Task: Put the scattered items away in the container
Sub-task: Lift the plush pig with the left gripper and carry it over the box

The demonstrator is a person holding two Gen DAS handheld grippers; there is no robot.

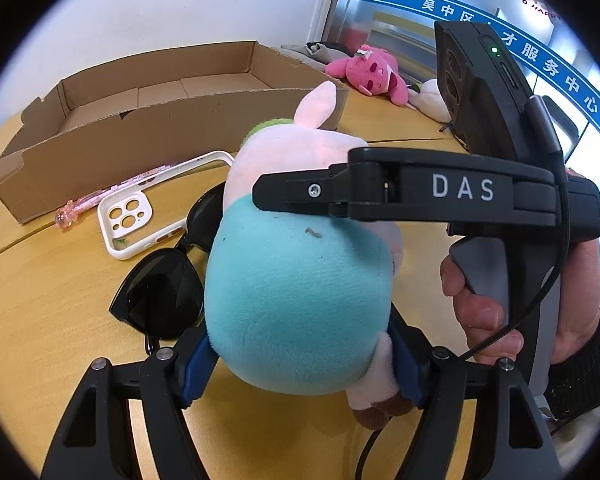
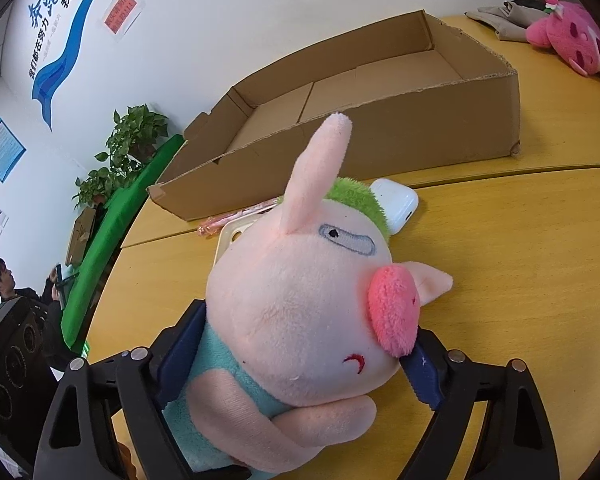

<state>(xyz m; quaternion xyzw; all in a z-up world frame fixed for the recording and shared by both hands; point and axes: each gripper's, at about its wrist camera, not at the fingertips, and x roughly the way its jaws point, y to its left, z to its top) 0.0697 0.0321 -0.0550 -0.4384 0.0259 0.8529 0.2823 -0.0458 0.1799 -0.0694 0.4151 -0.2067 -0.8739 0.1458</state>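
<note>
A pink pig plush toy [image 1: 300,292] in a teal shirt is held above the yellow table. My left gripper [image 1: 304,376] is shut on its lower body and legs. My right gripper [image 2: 296,360] is shut on its head and chest [image 2: 300,320]; its body shows from the side in the left wrist view [image 1: 420,192]. The shallow open cardboard box [image 1: 100,148] lies behind the toy and also shows in the right wrist view [image 2: 380,92]. Black sunglasses [image 1: 160,296], a white phone case [image 1: 132,216] and a pink pen [image 1: 100,198] lie on the table before the box.
A white earbud case [image 2: 396,204] lies behind the toy's head. A bright pink plush [image 1: 368,72] and folded cloth [image 1: 324,50] lie at the table's far side. A green board [image 2: 112,240], plants and a seated person are beyond the table's left edge.
</note>
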